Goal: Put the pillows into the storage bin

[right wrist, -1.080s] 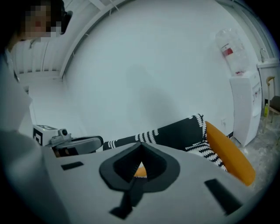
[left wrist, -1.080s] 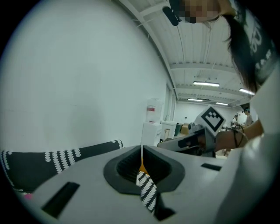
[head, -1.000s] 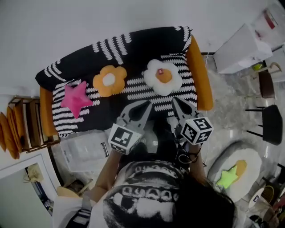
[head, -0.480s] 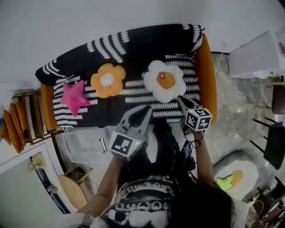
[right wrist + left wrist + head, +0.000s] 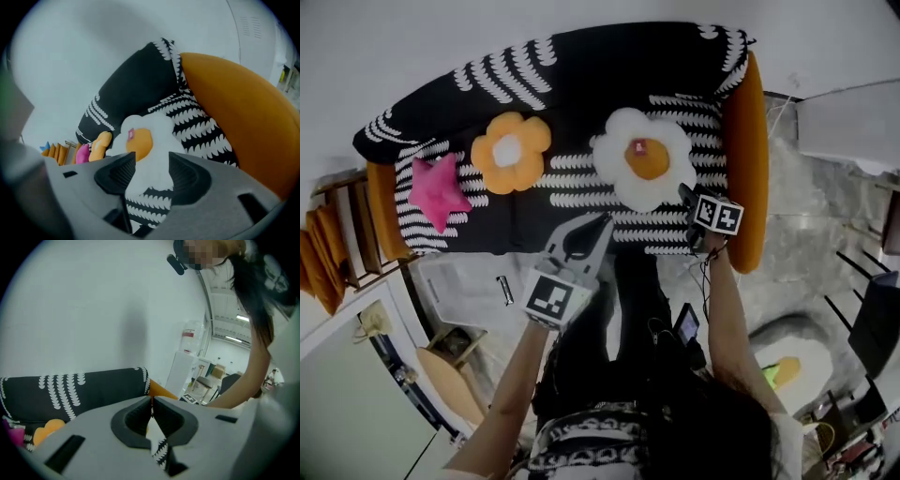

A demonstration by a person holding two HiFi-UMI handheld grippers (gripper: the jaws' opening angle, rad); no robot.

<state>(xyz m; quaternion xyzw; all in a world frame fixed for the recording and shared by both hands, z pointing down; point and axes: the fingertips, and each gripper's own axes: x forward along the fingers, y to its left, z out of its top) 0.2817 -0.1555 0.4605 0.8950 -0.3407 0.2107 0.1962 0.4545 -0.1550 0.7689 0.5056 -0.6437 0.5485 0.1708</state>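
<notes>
Three pillows lie on the black-and-white sofa (image 5: 581, 75): a pink star (image 5: 436, 190), an orange flower (image 5: 510, 152) and a white fried-egg flower (image 5: 644, 159). My right gripper (image 5: 684, 193) is at the white pillow's right lower edge. Its jaws are opening, and in the right gripper view the white pillow (image 5: 150, 145) shows in the gap of the right gripper (image 5: 151, 165), with the pads off it. The left gripper (image 5: 600, 223) hovers shut over the sofa's front edge, and nothing is between the tips of the left gripper (image 5: 151, 401). A white round bin (image 5: 802, 352) on the floor at lower right holds a green pillow (image 5: 772, 375).
Orange armrests (image 5: 748, 159) bound the sofa on both sides. A clear plastic box (image 5: 464, 286) stands on the floor at the left, beside an orange rack (image 5: 323, 258). A white cabinet (image 5: 853, 122) is at the right. The person's legs fill the floor in front of the sofa.
The right gripper has reached forward to the white pillow and its jaws have parted. The left gripper has stayed shut near the sofa's front edge. The head camera has shifted.
</notes>
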